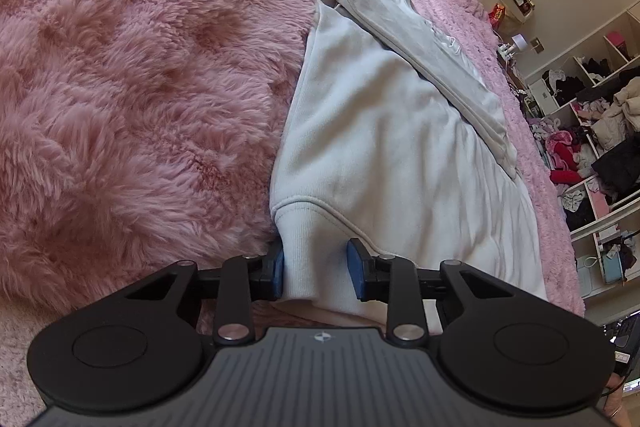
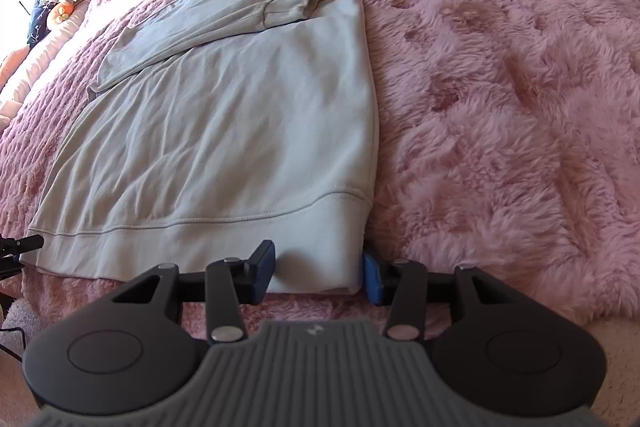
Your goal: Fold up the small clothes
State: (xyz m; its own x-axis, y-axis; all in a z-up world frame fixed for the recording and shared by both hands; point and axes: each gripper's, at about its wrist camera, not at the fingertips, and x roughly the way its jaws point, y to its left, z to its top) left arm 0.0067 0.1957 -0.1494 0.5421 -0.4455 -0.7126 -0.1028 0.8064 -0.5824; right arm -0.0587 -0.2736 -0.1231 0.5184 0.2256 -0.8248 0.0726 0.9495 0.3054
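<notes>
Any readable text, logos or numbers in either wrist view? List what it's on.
No readable words or numbers in either view.
Left gripper body: small round emblem, no letters legible.
Right gripper body: same emblem, blurred.
Red packet on the far shelf: yellow print, too small to read.
White sweatshirt: no print or label showing.
</notes>
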